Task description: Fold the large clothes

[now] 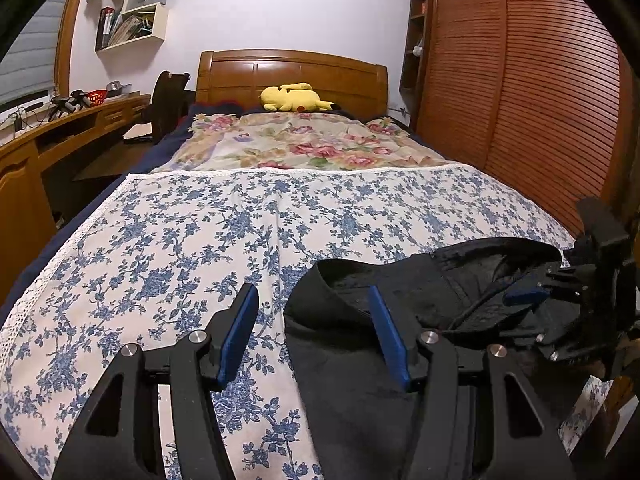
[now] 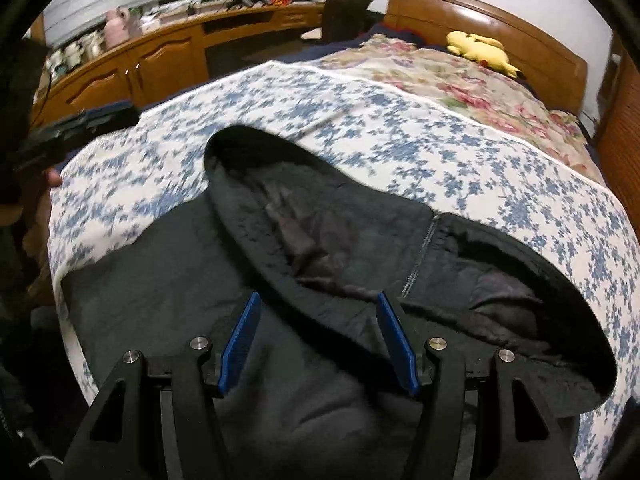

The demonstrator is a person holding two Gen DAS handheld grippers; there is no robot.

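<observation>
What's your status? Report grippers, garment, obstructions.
Left gripper open, right gripper open, both empty. Black fleece-lined garment unfolded on blue floral bedsheet. Nothing blocking.

Bare blue-flowered sheet (image 1: pixel 168 248) left of black garment (image 1: pixel 360 360), wardrobe (image 1: pixel 540 100) close on right

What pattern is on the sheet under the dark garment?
Blue flowers on white sheet, clearest in the left wrist view.
</observation>
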